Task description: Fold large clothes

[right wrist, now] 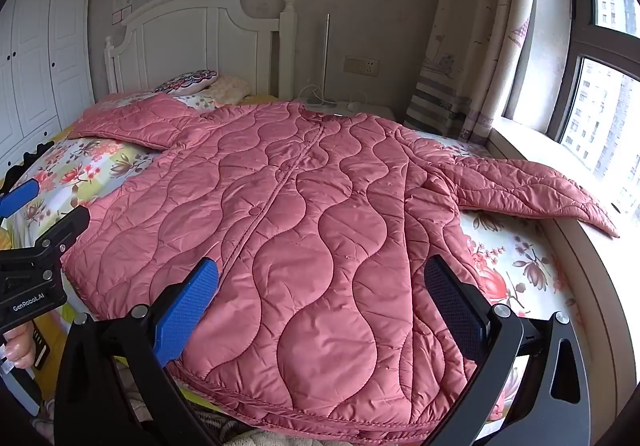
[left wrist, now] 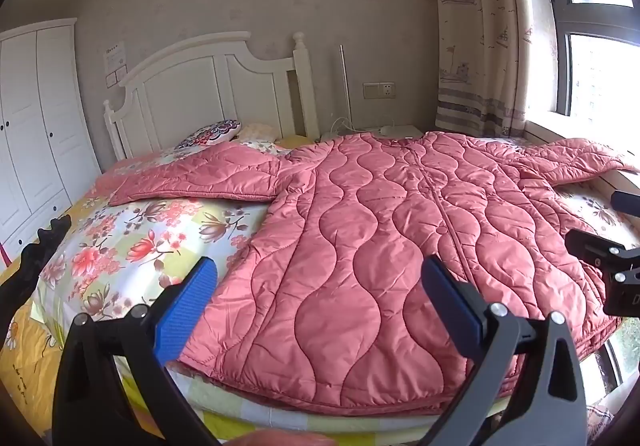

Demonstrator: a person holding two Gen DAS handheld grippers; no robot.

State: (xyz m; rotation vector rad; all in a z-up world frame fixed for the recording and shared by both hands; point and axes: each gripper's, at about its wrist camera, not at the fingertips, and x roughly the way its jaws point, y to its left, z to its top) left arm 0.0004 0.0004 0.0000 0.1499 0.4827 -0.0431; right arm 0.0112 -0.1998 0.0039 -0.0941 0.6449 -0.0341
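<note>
Pink quilted padded coat point(right wrist: 304, 230): spread flat on floral-sheeted bed point(left wrist: 132, 246). Left tool point(left wrist: 320, 310), right tool point(right wrist: 324, 306): both released, empty. Risk: sleeve at 3 o'clock point(right wrist: 532, 186) overhangs windowsill, may drag; slick fabric may slip.

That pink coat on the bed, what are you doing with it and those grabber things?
A person holds a gripper in each hand to fold the coat. It lies spread flat on the bed, front up, both sleeves stretched out, one reaching the windowsill. The left gripper and right gripper are both open near the hem, gripping nothing. No fold has been made.
</note>
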